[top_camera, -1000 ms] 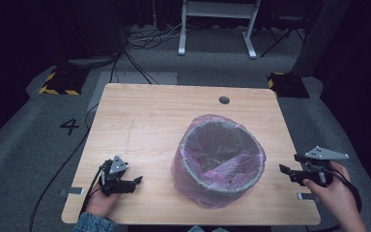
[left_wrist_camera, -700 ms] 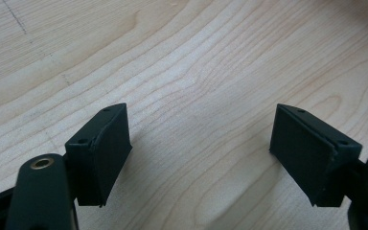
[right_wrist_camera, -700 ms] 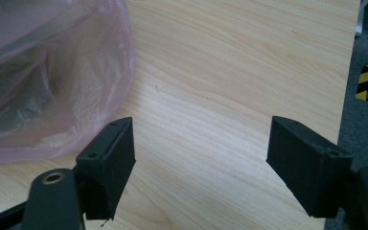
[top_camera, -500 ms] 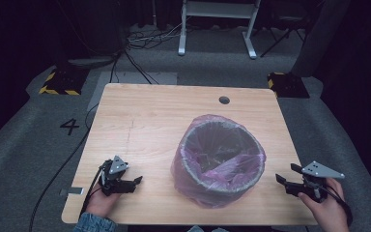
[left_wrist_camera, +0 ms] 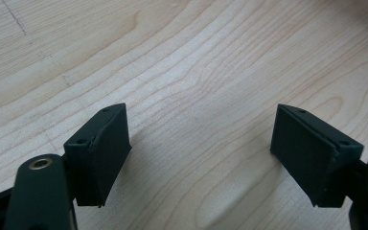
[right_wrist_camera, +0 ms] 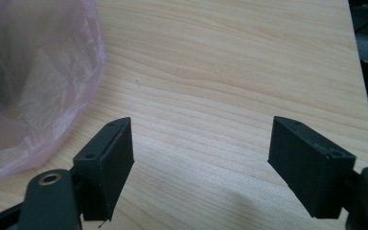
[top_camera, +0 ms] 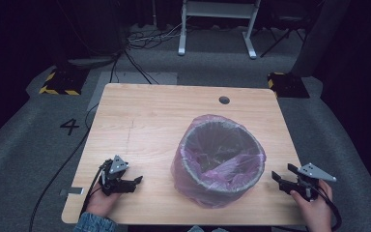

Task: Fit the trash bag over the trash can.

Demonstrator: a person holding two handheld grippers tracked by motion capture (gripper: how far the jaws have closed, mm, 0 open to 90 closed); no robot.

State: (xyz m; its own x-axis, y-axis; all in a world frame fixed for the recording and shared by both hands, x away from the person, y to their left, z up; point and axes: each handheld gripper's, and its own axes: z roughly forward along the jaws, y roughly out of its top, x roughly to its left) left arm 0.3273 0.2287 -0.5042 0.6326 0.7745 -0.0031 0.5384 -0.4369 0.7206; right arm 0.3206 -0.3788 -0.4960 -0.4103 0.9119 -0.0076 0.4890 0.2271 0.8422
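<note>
A round grey bin lined with a pink plastic bag (top_camera: 220,159) stands on the wooden table (top_camera: 154,121), right of the middle and near the front. My left gripper (top_camera: 136,181) rests at the front left of the table, open, jaws pointing right toward the bin. In the left gripper view its gripper (left_wrist_camera: 199,153) has only bare wood between the jaws. My right gripper (top_camera: 276,180) sits at the front right corner, open, aimed left at the bin. In the right gripper view that gripper (right_wrist_camera: 201,158) is empty, with the bag (right_wrist_camera: 33,81) bulging at the left.
A round cable hole (top_camera: 224,100) is in the table's far right part. The table's right edge (right_wrist_camera: 359,86) runs close beside the right gripper. Cables (top_camera: 63,169) trail off the left side over grey carpet. A white table frame (top_camera: 217,24) stands behind.
The right gripper has come down and moved inward from beyond the right edge onto the front right corner of the table. The left gripper has stayed still.
</note>
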